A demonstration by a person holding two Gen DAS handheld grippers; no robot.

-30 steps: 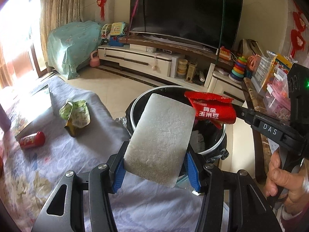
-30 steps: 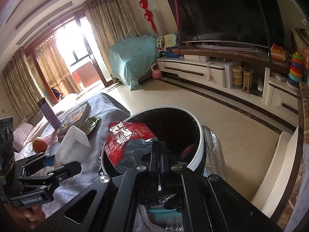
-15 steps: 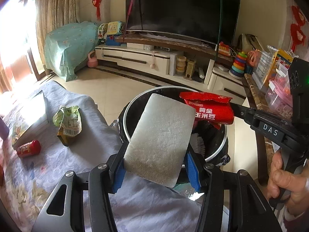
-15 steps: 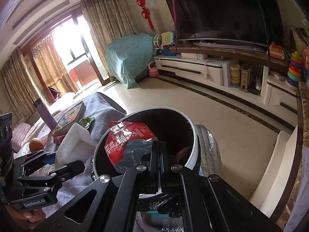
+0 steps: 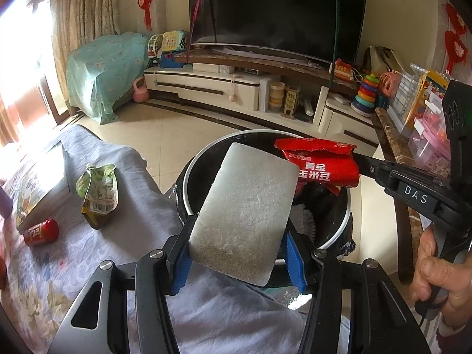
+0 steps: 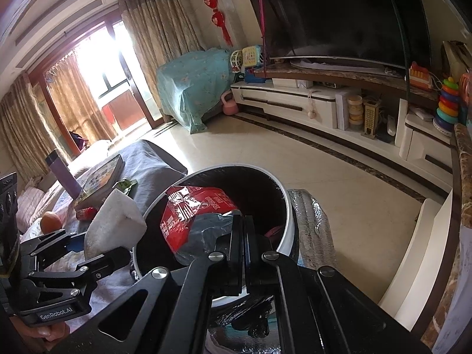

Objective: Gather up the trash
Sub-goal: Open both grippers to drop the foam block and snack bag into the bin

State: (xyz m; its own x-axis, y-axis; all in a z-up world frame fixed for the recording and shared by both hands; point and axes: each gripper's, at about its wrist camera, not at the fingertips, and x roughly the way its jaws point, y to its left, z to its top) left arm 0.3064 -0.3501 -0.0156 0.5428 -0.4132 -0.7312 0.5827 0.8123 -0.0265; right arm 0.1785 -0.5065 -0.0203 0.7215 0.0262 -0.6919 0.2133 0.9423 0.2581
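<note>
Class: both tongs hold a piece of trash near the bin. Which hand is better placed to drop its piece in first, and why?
Right. The right tongs hold the red snack wrapper directly above the bin's opening. The left tongs grip the white sponge block nearer the bin's near rim, over the cloth edge.

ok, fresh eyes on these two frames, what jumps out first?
The white sponge block clamped between the left gripper's blue fingers fills the middle of the left wrist view, tilted over the near rim of the black bin. Beside it, the right gripper pinches a red snack wrapper over the bin's mouth. More litter waits on the cloth-covered table to the left: a green wrapper and a small red can.
</note>
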